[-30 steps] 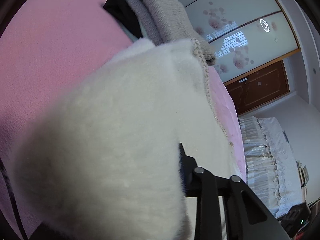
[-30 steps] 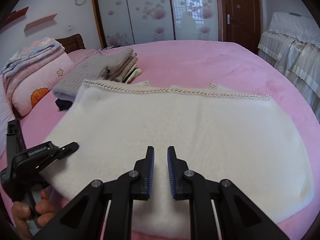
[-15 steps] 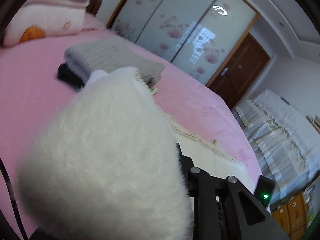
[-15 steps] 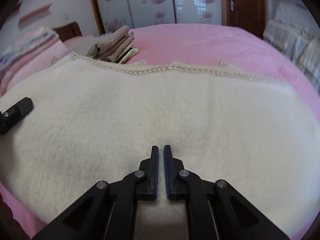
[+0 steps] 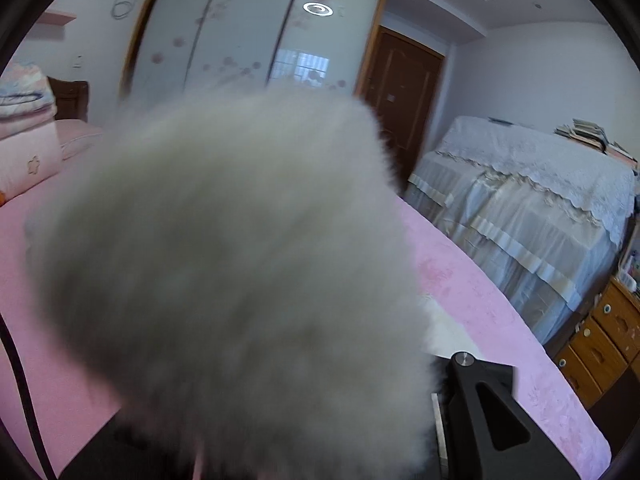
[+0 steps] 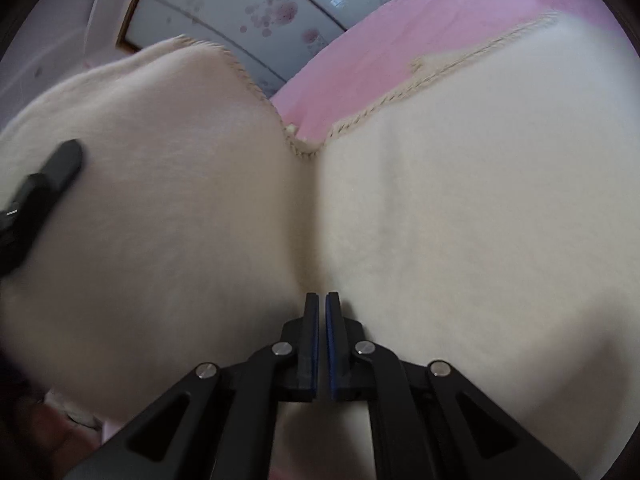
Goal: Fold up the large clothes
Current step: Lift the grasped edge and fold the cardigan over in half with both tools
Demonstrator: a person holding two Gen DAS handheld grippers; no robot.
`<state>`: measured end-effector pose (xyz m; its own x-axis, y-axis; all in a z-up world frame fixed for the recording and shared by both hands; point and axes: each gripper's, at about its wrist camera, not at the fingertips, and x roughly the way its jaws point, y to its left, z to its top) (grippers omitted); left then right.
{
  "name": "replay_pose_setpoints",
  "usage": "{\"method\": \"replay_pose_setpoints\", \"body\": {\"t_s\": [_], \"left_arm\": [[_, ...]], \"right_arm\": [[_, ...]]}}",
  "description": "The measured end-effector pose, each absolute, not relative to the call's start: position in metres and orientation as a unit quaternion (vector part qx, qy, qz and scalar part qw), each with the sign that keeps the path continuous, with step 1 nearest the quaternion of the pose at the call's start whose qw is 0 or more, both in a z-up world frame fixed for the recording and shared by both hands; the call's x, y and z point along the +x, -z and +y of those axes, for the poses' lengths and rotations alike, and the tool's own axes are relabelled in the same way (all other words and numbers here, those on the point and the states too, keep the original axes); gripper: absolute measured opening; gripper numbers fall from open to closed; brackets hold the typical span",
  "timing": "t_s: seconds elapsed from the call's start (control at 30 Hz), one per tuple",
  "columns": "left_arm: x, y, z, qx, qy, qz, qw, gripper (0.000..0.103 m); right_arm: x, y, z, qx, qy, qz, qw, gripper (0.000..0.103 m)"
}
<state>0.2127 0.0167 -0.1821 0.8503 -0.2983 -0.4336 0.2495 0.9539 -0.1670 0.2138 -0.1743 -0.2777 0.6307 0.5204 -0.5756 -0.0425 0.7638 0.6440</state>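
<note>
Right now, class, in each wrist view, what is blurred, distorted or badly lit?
Left wrist view: the white fluffy garment is blurred and shadowed, hiding much of the pink bed; fisheye bends the wardrobe doors. Right wrist view: the garment's left fold looks soft; the corners darken.

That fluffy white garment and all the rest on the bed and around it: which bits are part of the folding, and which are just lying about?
In the job:
- white garment
- left gripper, holding a lifted side
- right gripper, shut at the crease
- pink bed

Lying about:
- pillows
- covered furniture
- wardrobe
- door
- drawers
</note>
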Motion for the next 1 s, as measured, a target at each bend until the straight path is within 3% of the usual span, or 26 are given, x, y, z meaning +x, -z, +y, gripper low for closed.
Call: {"method": "replay_pose_setpoints", "body": {"t_s": [0.2, 0.47, 0.8, 0.9, 0.97, 1.0], "left_arm": [[0.222, 0.198, -0.044, -0.045, 0.187, 0.255, 0.948, 0.019], [0.204, 0.256, -0.132, 0.013, 0.237, 0.312, 0.92, 0.019], [0.187, 0.281, -0.155, 0.118, 0.249, 0.297, 0.914, 0.022], [0.19, 0.268, -0.162, 0.142, 0.259, 0.318, 0.901, 0.034], [0.192, 0.256, -0.159, 0.145, 0.279, 0.342, 0.886, 0.05], [0.192, 0.249, -0.155, 0.142, 0.287, 0.354, 0.879, 0.052]], "right_arm": [[0.149, 0.249, -0.252, 0.264, -0.051, 0.371, 0.889, 0.003], [0.105, 0.248, -0.315, 0.245, 0.053, 0.374, 0.893, 0.004], [0.097, 0.242, -0.323, 0.22, 0.06, 0.386, 0.894, 0.003], [0.096, 0.229, -0.325, 0.208, 0.066, 0.39, 0.895, 0.004], [0.096, 0.215, -0.327, 0.202, 0.078, 0.394, 0.893, 0.006], [0.096, 0.208, -0.329, 0.203, 0.082, 0.396, 0.892, 0.011]]}}
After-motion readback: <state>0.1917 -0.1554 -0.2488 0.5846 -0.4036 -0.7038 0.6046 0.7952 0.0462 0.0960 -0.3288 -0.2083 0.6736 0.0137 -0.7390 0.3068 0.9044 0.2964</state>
